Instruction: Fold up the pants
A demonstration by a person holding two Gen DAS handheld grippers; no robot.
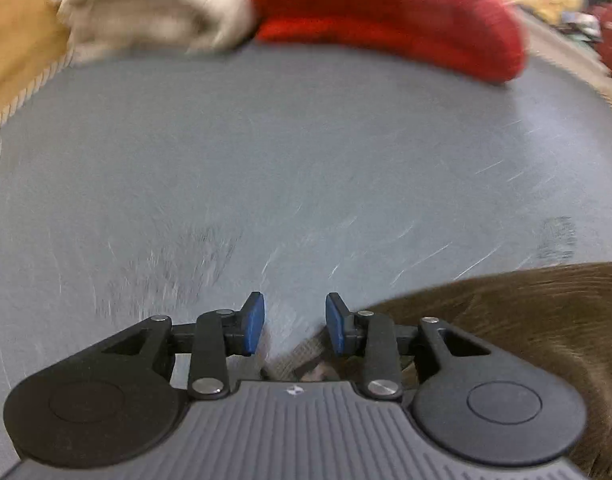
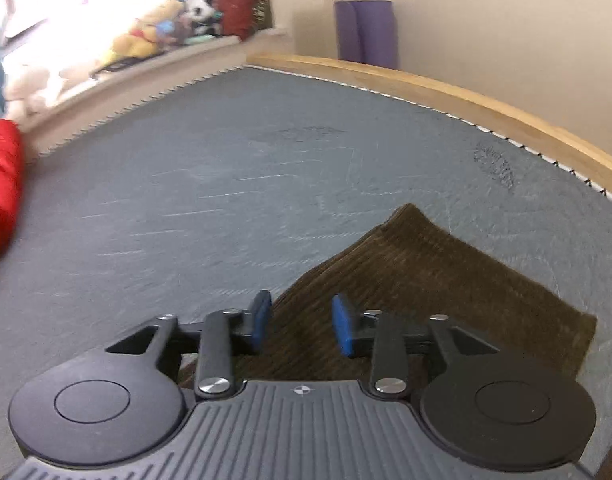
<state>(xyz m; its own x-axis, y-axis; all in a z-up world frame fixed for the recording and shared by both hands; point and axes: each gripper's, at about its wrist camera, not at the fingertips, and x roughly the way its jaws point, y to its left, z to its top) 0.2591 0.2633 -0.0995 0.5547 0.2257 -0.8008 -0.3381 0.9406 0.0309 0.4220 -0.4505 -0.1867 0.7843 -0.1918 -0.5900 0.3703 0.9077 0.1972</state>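
Where the grey mat [image 2: 242, 184] fills both views, brown corduroy pants [image 2: 426, 280] lie on it, folded into a flat layered piece with one corner pointing away from the right wrist camera; ribbed nap visible, edges stacked. Right gripper [image 2: 302, 326] hangs low over the near part of the pants, blue pads [image 2: 343, 330] spread apart with cloth showing between them; nothing pinched. Left gripper [image 1: 295, 328] likewise spread, blue pads [image 1: 253, 328] apart, over bare mat at the pants' [image 1: 526, 320] left edge; a bit of waistband or lining shows just below the gap, whether it touches the fingers I cannot tell. In the left view the pants sit at lower right, partly under the gripper's body.

Far side of mat: a red garment [image 1: 386, 12] bunched beside a pale cream one [image 1: 146, 12], the latter blurred. Red garment also at the left edge of the right view [image 2: 2, 184]. Wooden frame [image 2: 426, 84] runs along the mat's far border; a purple rolled mat [image 2: 366, 34] stands against the wall behind it; stuffed toys [image 2: 146, 36] crowd a bright window ledge.
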